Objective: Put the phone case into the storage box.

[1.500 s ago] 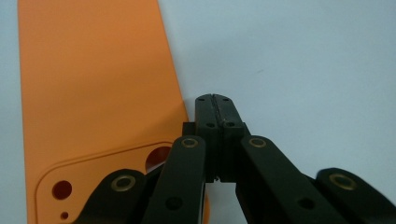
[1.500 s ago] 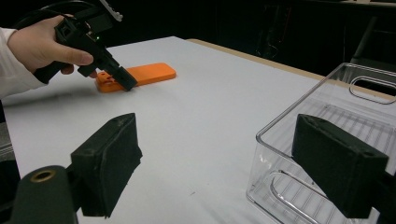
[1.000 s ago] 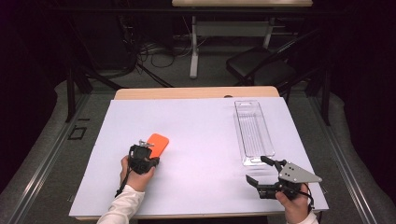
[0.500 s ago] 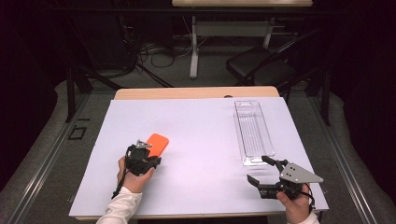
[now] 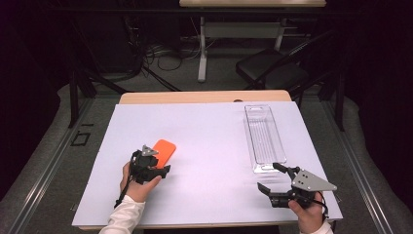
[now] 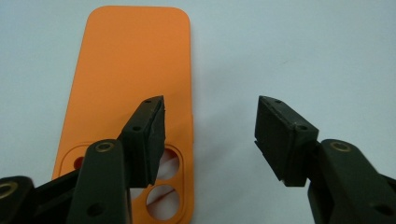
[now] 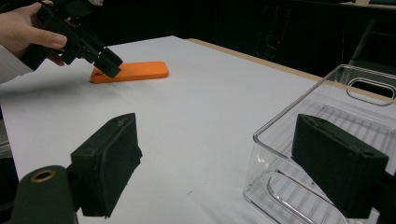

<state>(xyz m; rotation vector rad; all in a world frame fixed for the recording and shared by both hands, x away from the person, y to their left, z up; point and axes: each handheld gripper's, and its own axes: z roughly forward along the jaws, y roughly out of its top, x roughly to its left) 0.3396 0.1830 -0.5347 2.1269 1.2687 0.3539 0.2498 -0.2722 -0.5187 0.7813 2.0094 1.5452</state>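
An orange phone case (image 5: pixel 164 148) (image 6: pixel 130 70) (image 7: pixel 133 71) lies flat on the white table cover (image 5: pixel 209 146), left of centre. My left gripper (image 5: pixel 155 165) (image 6: pixel 210 126) (image 7: pixel 100 58) hovers over the case's near end, where the camera cutouts are. Its jaws have just been opening and stand apart, one above the case and one above bare cover, with nothing pressed between the pads. My right gripper (image 5: pixel 268 176) (image 7: pixel 219 144) rests open near the front right corner, beside the near end of a clear plastic tray (image 5: pixel 264 106) (image 7: pixel 299 100).
The clear tray lies lengthwise at the right and holds nothing. A wooden table edge (image 5: pixel 204 96) shows behind the cover. Beyond it, a dark chair (image 5: pixel 272 73) and cables sit on the floor.
The left gripper's jaws have opened over the orange case, which lies in the same spot. Neither hand has shifted, and the right gripper looks the same.
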